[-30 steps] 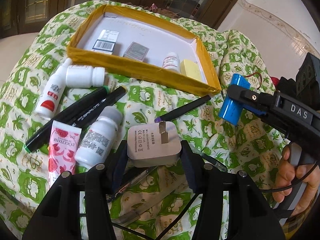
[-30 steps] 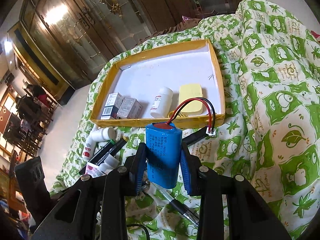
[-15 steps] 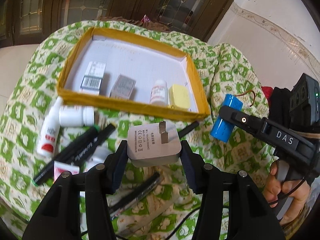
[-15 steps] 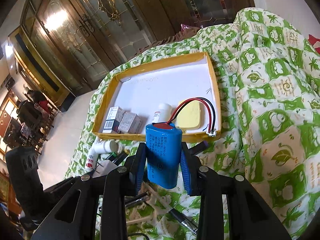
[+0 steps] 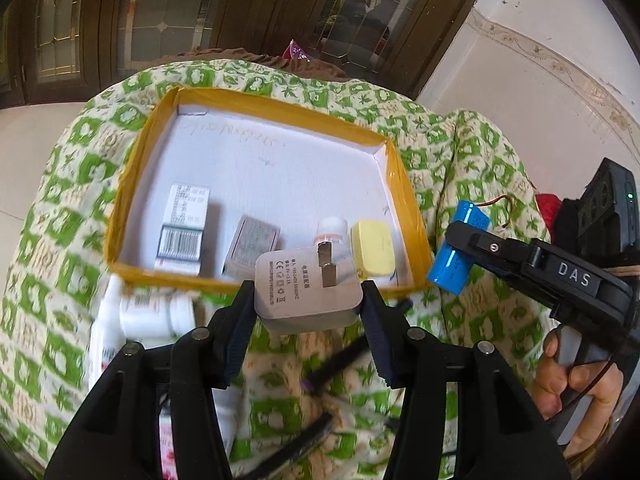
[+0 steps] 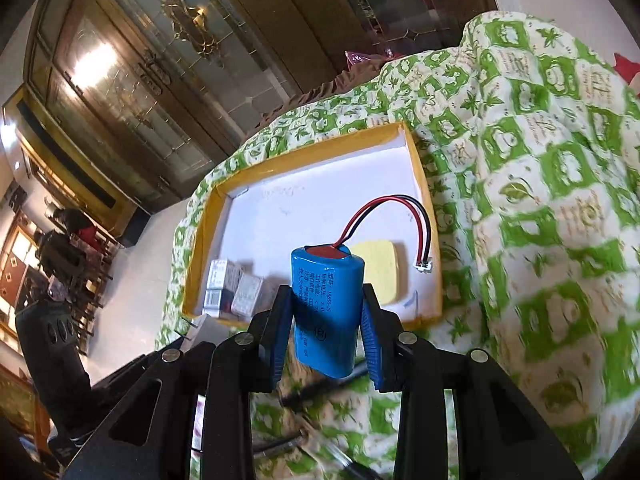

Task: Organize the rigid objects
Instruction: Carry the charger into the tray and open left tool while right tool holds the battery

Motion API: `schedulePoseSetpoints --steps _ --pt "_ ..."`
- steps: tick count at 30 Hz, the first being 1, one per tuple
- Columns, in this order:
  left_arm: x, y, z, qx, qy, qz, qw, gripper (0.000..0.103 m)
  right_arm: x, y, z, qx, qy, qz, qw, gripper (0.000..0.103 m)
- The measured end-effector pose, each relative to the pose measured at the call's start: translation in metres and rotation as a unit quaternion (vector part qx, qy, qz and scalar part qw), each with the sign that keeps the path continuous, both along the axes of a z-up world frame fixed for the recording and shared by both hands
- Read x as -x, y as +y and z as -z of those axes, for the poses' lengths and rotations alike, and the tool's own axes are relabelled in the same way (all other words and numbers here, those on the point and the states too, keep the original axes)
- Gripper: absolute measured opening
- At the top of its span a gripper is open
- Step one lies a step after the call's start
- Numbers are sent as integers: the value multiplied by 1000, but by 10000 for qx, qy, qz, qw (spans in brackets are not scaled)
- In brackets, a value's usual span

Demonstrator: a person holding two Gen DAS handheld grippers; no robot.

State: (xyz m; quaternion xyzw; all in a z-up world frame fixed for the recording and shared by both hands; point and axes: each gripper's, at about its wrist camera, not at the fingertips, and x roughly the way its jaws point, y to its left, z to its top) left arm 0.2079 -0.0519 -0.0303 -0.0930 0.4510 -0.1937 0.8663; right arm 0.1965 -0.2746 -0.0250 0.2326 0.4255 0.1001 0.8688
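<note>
Left wrist view: your left gripper (image 5: 308,300) clamps a white charger plug (image 5: 306,288), its face printed with small text and CE-type marks too fine to read. Your right gripper (image 5: 464,236) is marked "DAS" and grips a blue battery pack (image 6: 326,308) printed "18650", with red and black leads. Both now hang just over the near wall of the yellow-rimmed tray (image 5: 132,184); a second ago they were lower, above the green patterned cloth (image 6: 560,184). Inside the tray lie a barcoded box (image 5: 184,228), a grey box (image 5: 250,250), a small bottle (image 5: 331,229) and a yellow block (image 5: 373,246).
</note>
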Motion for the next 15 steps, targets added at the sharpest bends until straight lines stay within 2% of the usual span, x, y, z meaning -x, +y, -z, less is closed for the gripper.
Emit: schedulePoseSetpoints --steps 6,15 --pt "-26 -15 8 48 77 102 9999 50 -33 -9 4 -185 92 154 9997 29" --pt "-51 -37 49 -232 368 236 9988 50 -69 -15 20 -214 288 225 9991 29"
